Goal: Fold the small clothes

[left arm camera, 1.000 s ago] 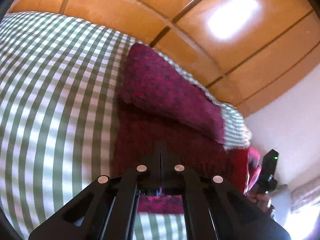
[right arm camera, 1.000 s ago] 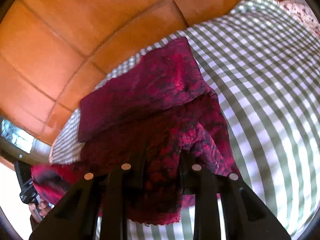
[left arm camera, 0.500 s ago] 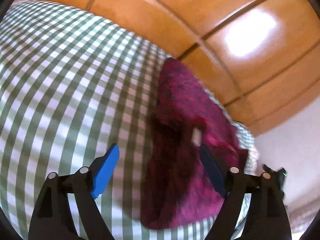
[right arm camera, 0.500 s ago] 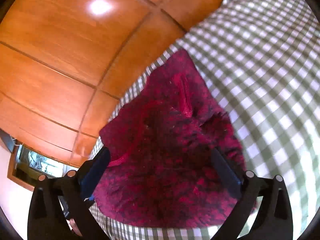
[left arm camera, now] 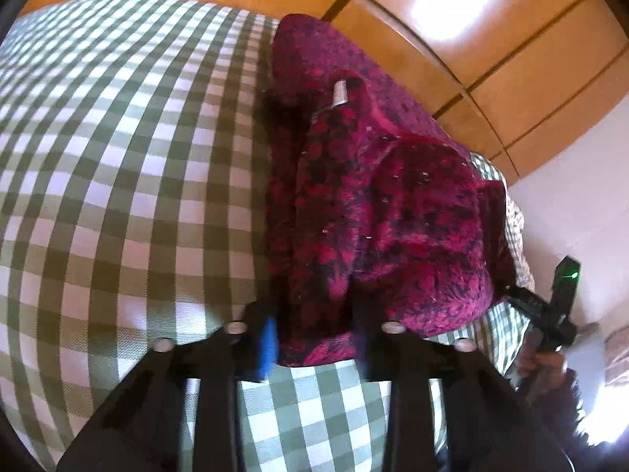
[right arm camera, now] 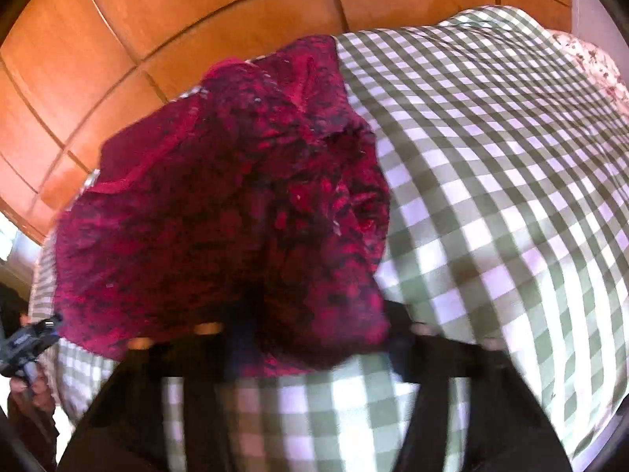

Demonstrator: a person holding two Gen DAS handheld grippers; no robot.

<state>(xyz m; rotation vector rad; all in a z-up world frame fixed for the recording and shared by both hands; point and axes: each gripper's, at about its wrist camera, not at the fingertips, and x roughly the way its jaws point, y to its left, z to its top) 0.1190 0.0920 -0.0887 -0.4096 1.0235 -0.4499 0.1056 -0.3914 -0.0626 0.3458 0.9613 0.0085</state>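
A fuzzy dark-red garment (left arm camera: 393, 196) lies folded in a thick bundle on the green-and-white checked cloth (left arm camera: 118, 157), with a small grey tag (left arm camera: 339, 94) on top. My left gripper (left arm camera: 314, 342) is closing, and its blue pads squeeze the bundle's near left edge. In the right wrist view, which is blurred, the same garment (right arm camera: 236, 216) fills the middle. My right gripper (right arm camera: 314, 354) is closing on the garment's near right edge, and the fabric bulges between its fingers.
Orange-brown wooden panels (left arm camera: 471, 19) rise behind the checked cloth (right arm camera: 491, 157). A floral fabric (right arm camera: 589, 63) lies at the far right. A hand (left arm camera: 542, 362) on the other gripper's black body shows at the right edge, by a white wall (left arm camera: 582, 196).
A second ago both grippers held the garment shut. Half a second ago both stood wide open, with the garment dropped on the cloth. Now both have come down and closed in on its near edge.
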